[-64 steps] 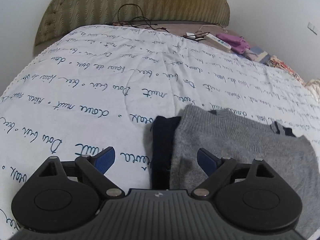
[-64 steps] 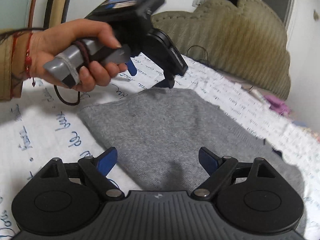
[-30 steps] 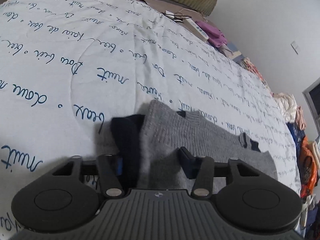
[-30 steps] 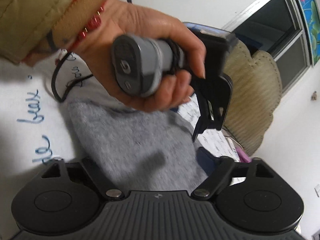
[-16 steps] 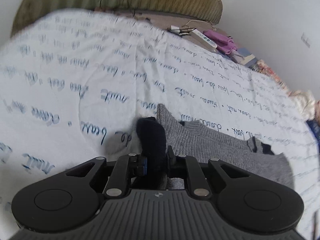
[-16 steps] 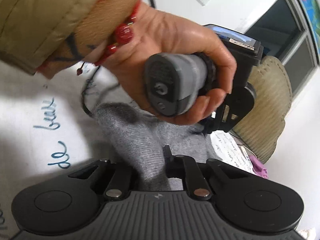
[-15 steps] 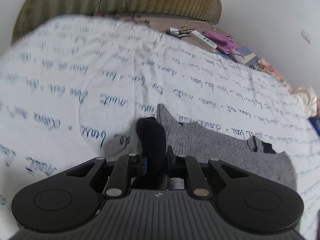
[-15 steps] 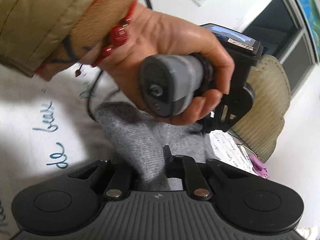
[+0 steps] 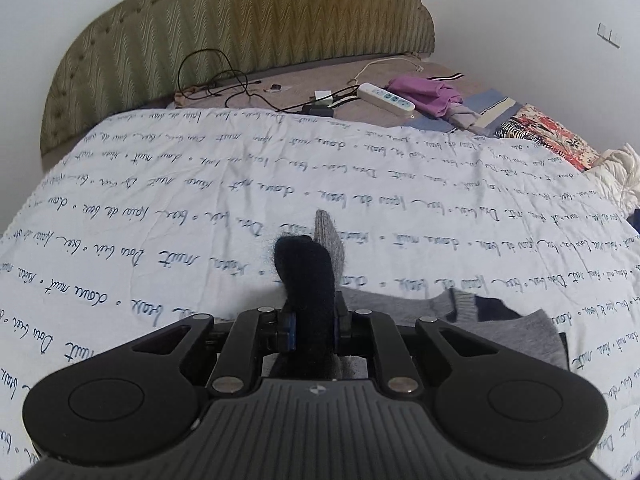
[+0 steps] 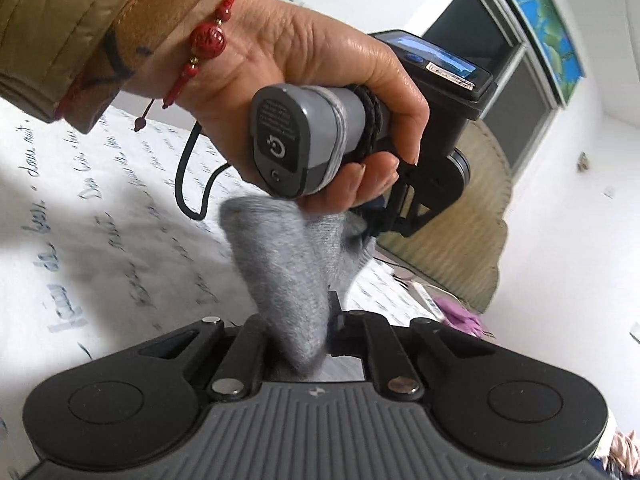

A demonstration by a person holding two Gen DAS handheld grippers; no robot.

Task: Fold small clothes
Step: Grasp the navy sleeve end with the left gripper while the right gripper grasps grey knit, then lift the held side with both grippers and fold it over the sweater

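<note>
A small grey knit sweater point(image 9: 408, 308) with dark navy trim lies partly lifted off the white bedspread point(image 9: 200, 200). My left gripper point(image 9: 314, 326) is shut on its navy-edged corner point(image 9: 306, 276), which stands up between the pads. In the right wrist view my right gripper point(image 10: 298, 332) is shut on a bunched fold of the grey sweater point(image 10: 288, 264), raised above the bed. Just beyond it a person's hand point(image 10: 320, 92) holds the handle of the left gripper, whose fingers are hidden behind the cloth.
An olive padded headboard point(image 9: 240, 32) stands at the far end. Beyond the bedspread lie black cables point(image 9: 224, 84), a white power strip point(image 9: 386, 98) and purple cloth point(image 9: 424, 94). More clothes point(image 9: 548, 132) are heaped at the right edge. A dark window point(image 10: 500, 80) is in the right wrist view.
Both grippers went from open over the flat sweater to shut on its cloth. They have since lifted it, so the pinched corners now stand up off the bedspread.
</note>
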